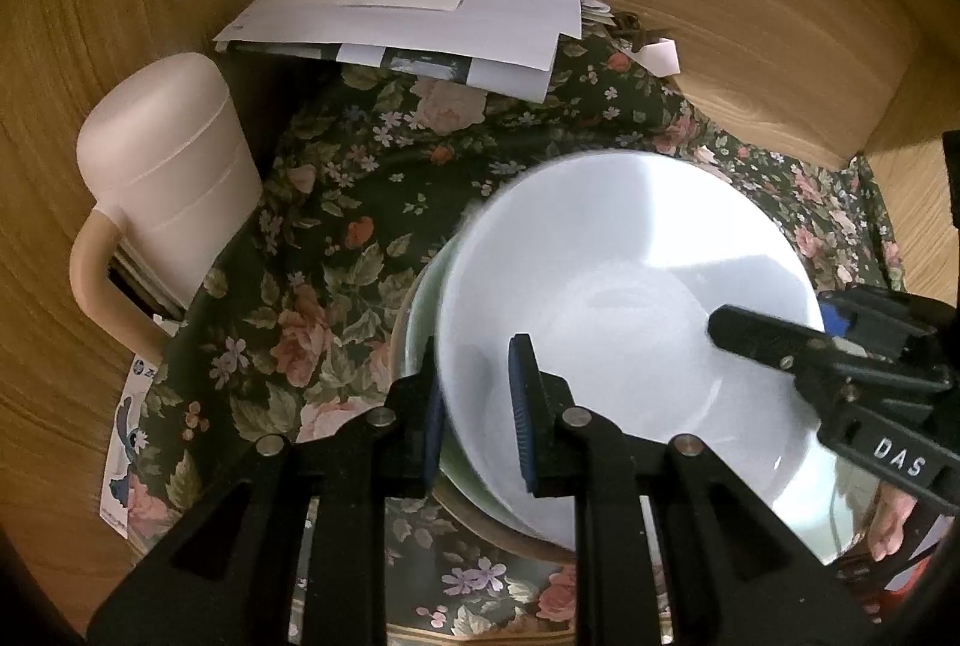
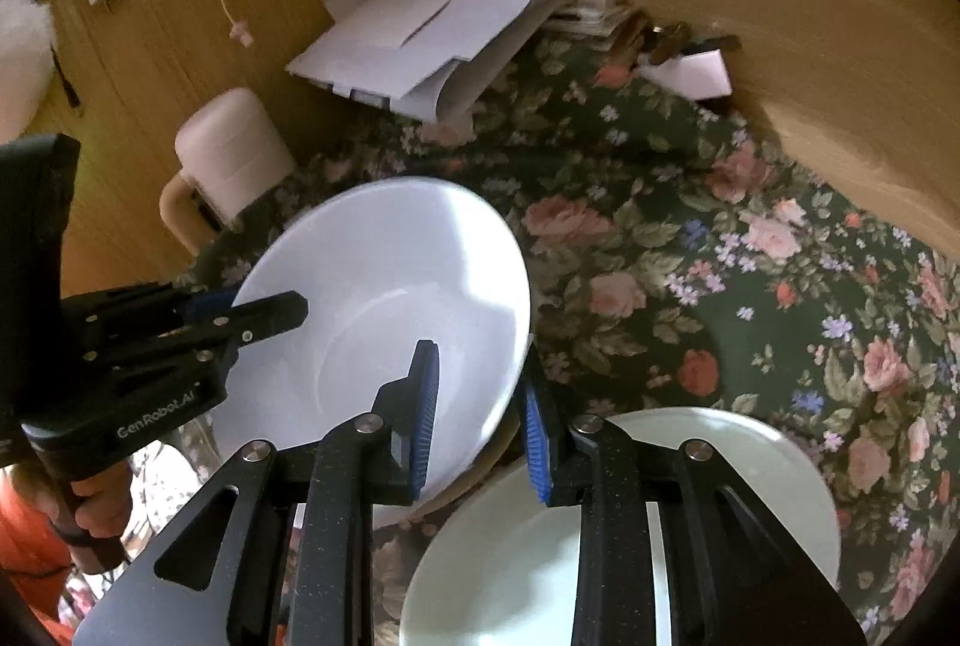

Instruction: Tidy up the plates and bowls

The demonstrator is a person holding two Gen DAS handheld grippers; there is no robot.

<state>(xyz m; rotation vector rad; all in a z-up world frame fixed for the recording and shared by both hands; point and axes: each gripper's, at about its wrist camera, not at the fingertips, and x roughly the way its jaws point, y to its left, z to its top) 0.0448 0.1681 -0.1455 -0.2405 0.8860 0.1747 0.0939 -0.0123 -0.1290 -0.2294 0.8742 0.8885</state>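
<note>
In the left wrist view the left claw (image 1: 477, 409) is clamped on the near rim of the white bowl (image 1: 624, 298), which sits tilted in a pale green bowl (image 1: 420, 322) on the floral table (image 1: 336, 202). In the right wrist view the right claw (image 2: 480, 421) pinches the opposite rim, beside a pale green plate (image 2: 750, 472). Both grips look shallow, so I would move both hands together, keeping the bowl level and free of the dishes below.

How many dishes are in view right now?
3: white bowl, gripped at both sides; green dish below it; tan-rimmed dish underneath, mostly hidden. More may be stacked.
</note>
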